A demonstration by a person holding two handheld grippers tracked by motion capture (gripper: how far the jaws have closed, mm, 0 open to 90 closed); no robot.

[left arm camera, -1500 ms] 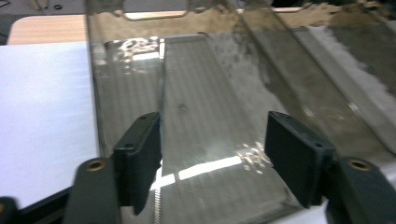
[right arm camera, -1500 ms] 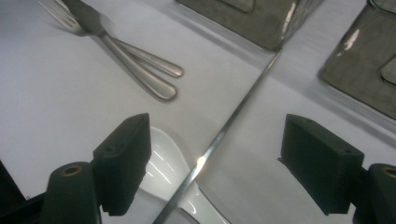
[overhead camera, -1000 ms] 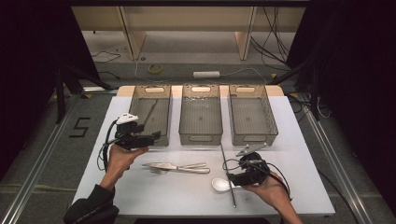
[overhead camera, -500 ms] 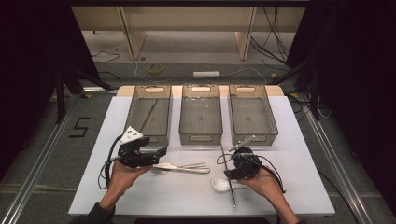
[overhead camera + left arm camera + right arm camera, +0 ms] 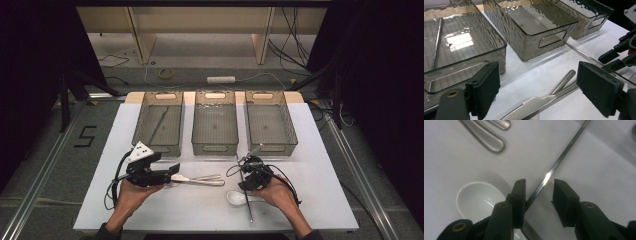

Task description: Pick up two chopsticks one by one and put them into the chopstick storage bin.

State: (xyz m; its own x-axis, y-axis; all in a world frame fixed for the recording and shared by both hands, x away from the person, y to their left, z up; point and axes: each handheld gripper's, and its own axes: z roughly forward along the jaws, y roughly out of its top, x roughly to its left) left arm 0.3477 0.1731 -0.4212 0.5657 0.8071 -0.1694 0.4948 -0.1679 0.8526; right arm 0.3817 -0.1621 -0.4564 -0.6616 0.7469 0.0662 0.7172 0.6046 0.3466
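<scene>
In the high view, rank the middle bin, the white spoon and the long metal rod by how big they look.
1. middle bin, largest.
2. long metal rod, long but very thin.
3. white spoon, smallest.

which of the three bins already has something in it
The left bin: a thin metal rod lies along its floor. The middle bin and right bin hold nothing.

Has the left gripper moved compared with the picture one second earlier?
Yes. The left gripper moved toward the person, away from the left bin.
</scene>
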